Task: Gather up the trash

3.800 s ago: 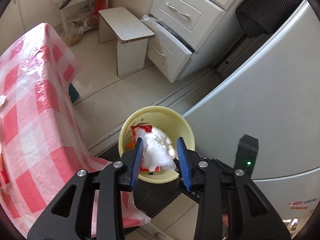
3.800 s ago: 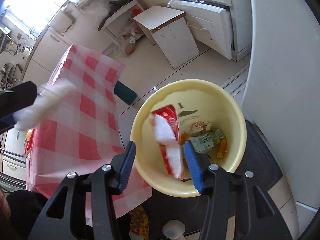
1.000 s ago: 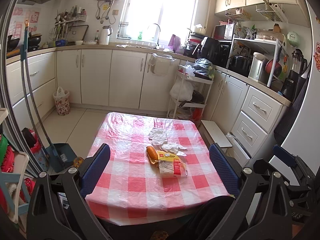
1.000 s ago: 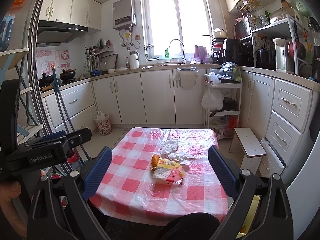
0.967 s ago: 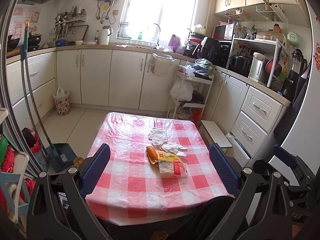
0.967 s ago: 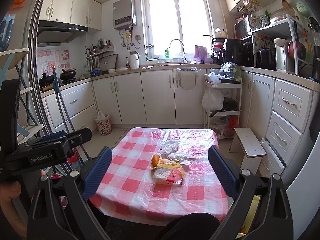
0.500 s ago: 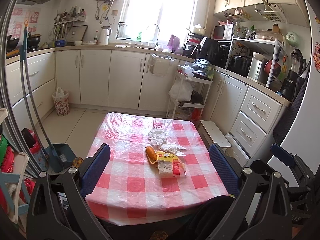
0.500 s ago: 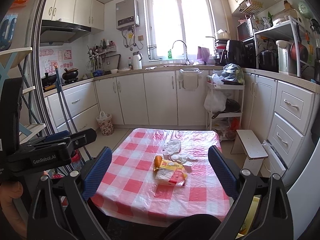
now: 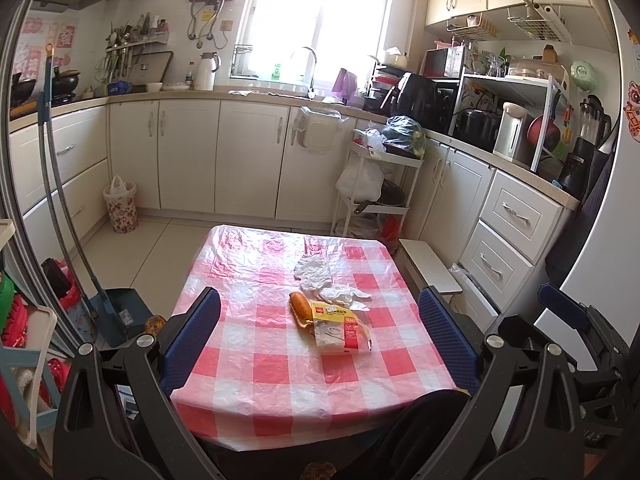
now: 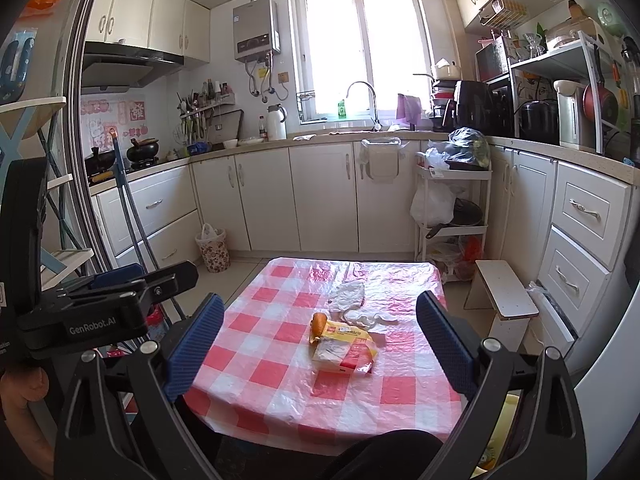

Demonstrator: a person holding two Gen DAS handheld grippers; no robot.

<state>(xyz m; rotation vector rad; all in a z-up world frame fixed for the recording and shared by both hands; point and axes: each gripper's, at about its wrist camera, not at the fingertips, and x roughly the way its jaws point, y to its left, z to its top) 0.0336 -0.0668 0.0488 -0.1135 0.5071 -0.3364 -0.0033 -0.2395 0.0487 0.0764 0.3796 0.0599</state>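
Nearest, the left gripper (image 9: 319, 337) and the right gripper (image 10: 320, 344) are both held above the near edge of the table (image 10: 404, 394), each with its blue-padded jaws spread wide and nothing between them. Between the spread fingers of either gripper, near the middle of the red-and-white checked cloth, lies a yellow and red wrapper (image 10: 344, 350); its print is too small to read. An orange object (image 10: 319, 323) touches the wrapper's far left end; what it is cannot be told. Just beyond, crumpled white tissues (image 10: 354, 306) lie on the cloth, one near the wrapper, one farther back. At the right gripper's lower right, a yellow bin (image 10: 496, 436) is mostly hidden behind the gripper's frame. Farther right stands a white stool (image 10: 506, 294) beside the cabinets (image 10: 324, 196).
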